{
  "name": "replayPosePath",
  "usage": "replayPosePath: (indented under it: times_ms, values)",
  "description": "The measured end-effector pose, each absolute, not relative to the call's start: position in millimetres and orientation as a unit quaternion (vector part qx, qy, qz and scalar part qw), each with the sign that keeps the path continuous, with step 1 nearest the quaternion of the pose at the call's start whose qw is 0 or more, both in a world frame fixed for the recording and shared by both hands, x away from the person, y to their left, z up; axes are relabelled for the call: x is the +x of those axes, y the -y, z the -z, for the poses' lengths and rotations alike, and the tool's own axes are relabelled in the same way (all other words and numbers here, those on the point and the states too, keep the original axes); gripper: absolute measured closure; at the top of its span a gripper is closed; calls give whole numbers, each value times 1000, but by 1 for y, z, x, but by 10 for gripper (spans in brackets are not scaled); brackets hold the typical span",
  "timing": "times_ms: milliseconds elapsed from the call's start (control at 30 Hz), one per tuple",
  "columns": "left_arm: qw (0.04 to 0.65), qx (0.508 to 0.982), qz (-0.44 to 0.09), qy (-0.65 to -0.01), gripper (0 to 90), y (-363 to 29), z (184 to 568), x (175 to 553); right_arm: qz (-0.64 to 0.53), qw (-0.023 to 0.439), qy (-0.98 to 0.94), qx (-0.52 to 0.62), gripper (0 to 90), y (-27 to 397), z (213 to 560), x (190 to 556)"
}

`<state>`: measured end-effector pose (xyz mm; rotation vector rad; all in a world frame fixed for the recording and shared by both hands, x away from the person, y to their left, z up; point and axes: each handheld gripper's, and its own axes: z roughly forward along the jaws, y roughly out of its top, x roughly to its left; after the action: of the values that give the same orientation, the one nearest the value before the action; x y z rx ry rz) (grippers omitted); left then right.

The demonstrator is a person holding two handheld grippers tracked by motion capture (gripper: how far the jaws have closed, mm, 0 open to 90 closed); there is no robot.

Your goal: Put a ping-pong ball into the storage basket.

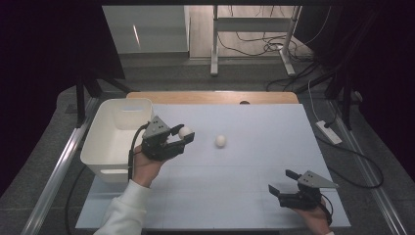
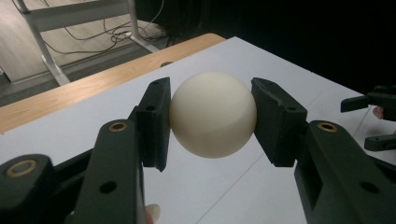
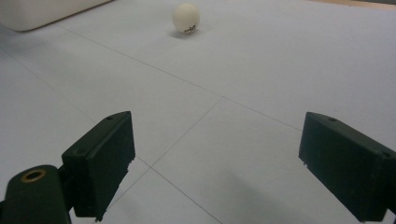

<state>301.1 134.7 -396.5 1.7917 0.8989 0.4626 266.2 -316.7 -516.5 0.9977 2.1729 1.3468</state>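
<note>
The left gripper [image 1: 185, 133] pinches a white ball [image 2: 213, 113] across its middle, lifted just right of the white bin [image 1: 100, 142]. Likely light, hard and slippery, it needs centred pads. The right gripper [image 1: 284, 181] rests wide, empty, near right.

Lab: dark curtains [image 1: 44, 54]; loose cables [image 1: 254, 44]
</note>
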Motion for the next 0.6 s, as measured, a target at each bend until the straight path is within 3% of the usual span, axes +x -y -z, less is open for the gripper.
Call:
replayPosePath:
  times_ms: [600]
  values:
    - [525, 725, -207, -395, 507, -155, 389, 302, -480, 197, -777, 357, 105, 317, 516, 266]
